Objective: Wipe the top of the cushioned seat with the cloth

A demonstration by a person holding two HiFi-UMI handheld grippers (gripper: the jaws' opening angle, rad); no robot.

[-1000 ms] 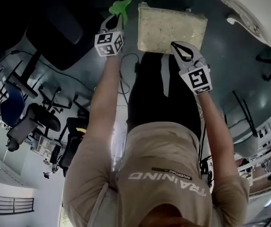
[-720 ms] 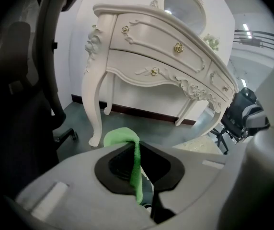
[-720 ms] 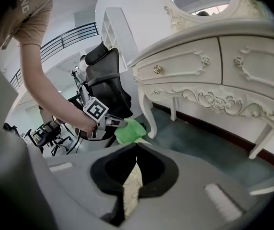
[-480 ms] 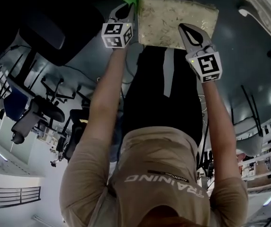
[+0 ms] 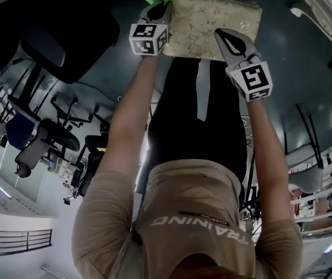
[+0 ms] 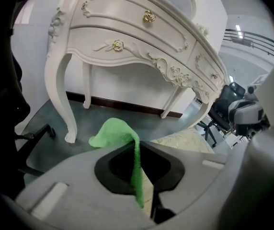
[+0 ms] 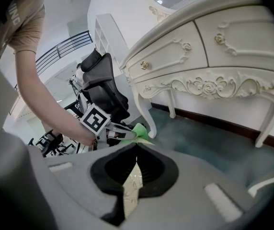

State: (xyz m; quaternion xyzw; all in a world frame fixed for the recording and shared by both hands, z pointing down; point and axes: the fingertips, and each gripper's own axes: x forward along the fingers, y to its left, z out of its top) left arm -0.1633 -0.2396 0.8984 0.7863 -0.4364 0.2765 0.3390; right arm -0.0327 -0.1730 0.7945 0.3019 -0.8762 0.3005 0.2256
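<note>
The left claw (image 6: 138, 150) is clamped on the green cloth (image 6: 114, 131), which bunches out past its tips beside the far left corner of the cushioned seat (image 5: 212, 17). The right claw (image 7: 137, 146) is closed together over the seat's near edge, gripping nothing visible.

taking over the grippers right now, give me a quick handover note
Left gripper: shut on the green cloth, held at the far left corner of the cushioned seat.
Right gripper: jaws together with nothing between them, at the seat's near right edge; contact with the seat is unclear.
The seat stands on the floor in front of the white dressing table.
Done: the cloth is in hand and at the seat. Whether any of the top is wiped cannot be told.
Left: probably sweep the cloth across the whole top.
</note>
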